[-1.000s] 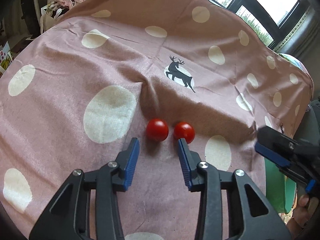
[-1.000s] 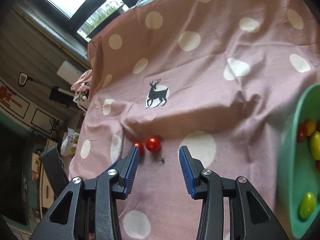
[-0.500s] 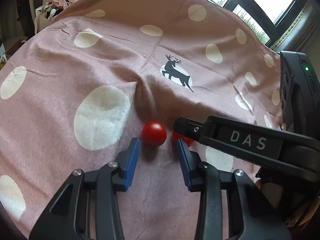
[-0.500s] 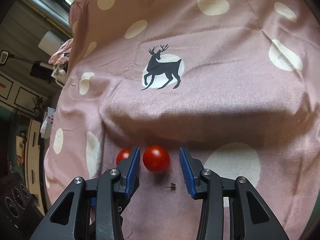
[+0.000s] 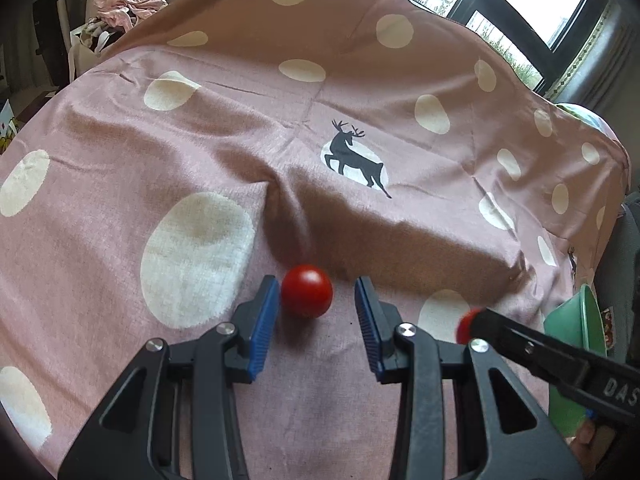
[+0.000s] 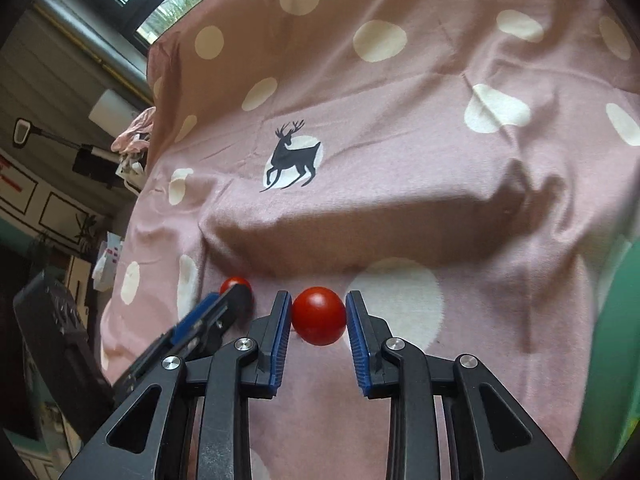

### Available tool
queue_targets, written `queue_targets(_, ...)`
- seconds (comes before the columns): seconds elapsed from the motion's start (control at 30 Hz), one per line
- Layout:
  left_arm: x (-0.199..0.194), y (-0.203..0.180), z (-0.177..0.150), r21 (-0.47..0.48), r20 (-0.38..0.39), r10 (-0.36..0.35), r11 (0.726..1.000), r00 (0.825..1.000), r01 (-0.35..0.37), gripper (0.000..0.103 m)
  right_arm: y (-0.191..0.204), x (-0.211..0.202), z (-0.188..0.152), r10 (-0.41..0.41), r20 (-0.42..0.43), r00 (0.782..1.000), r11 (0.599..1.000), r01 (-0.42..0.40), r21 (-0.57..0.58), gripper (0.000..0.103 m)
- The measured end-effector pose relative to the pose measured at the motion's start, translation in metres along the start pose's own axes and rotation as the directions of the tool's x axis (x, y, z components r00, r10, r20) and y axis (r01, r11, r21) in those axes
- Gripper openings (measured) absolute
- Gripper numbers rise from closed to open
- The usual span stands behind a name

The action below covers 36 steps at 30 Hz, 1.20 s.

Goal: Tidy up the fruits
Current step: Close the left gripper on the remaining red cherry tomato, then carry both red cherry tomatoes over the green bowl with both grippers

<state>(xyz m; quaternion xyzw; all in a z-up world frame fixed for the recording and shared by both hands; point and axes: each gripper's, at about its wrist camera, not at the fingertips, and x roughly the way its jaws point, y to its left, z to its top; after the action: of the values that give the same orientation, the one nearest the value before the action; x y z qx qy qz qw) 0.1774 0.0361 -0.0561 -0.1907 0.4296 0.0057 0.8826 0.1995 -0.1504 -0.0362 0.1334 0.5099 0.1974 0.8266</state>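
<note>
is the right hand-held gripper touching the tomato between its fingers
Touching. The right wrist view shows both blue pads of the right hand-held gripper pressed against the red tomato.

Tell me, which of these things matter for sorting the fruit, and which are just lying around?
Part of the job: gripped tomato; loose tomato; green bowl; right tool, shut on the gripped tomato; left tool, open around the loose tomato.
Just lying about: dotted cloth; deer print; clothes pile; window.
</note>
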Motion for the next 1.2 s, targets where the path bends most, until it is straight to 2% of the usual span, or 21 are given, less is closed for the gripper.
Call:
queue_targets(0.1,0.002,-0.001,0.001,0.007,0.017,0.013,1.0,1.0,-0.013,0.036,-0.006,-0.017,-0.012,0.02,0.015,1.0,1.0,-0.02,-0.002,0.03)
queue_targets(0.17,0.005,-0.001,0.0,0.019,0.023,0.05,0.999,0.999,-0.05,0.026,-0.009,-0.027,-0.019,0.039,0.026,0.999,0.999,-0.039,0.009,0.03)
queue_targets(0.33,0.004,0.001,-0.001,0.018,0.033,0.057,0.998,0.998,-0.058,0.026,-0.013,-0.056,-0.038,0.035,0.092,0.995,0.999,-0.037,0.018,0.03)
queue_targets(0.47,-0.003,0.001,-0.003,-0.004,0.013,0.046,0.999,0.999,-0.046,0.025,-0.014,-0.071,-0.056,0.087,0.1,0.991,0.995,-0.091,0.033,0.03)
queue_targets(0.63,-0.033,-0.014,-0.011,0.039,0.063,0.045,0.998,0.997,-0.048,0.026,-0.013,-0.093,-0.07,0.041,0.19,0.981,0.999,-0.041,-0.004,0.03)
queue_targets(0.9,-0.097,-0.058,-0.037,0.132,0.164,-0.003,0.991,0.986,-0.019,0.026,-0.018,-0.115,-0.073,0.041,0.246,0.968,0.999,-0.038,-0.017,0.03)
queue_targets(1.0,-0.115,-0.077,-0.047,0.172,0.191,-0.038,0.985,0.981,0.004,0.026,-0.024,-0.133,-0.072,0.027,0.293,0.956,1.0,-0.025,-0.011,0.03)
queue_targets(1.2,-0.136,-0.125,-0.063,0.245,0.21,-0.12,0.967,0.97,0.067,0.026,-0.047,-0.179,-0.074,-0.069,0.431,0.9,0.998,0.061,0.03,0.03)
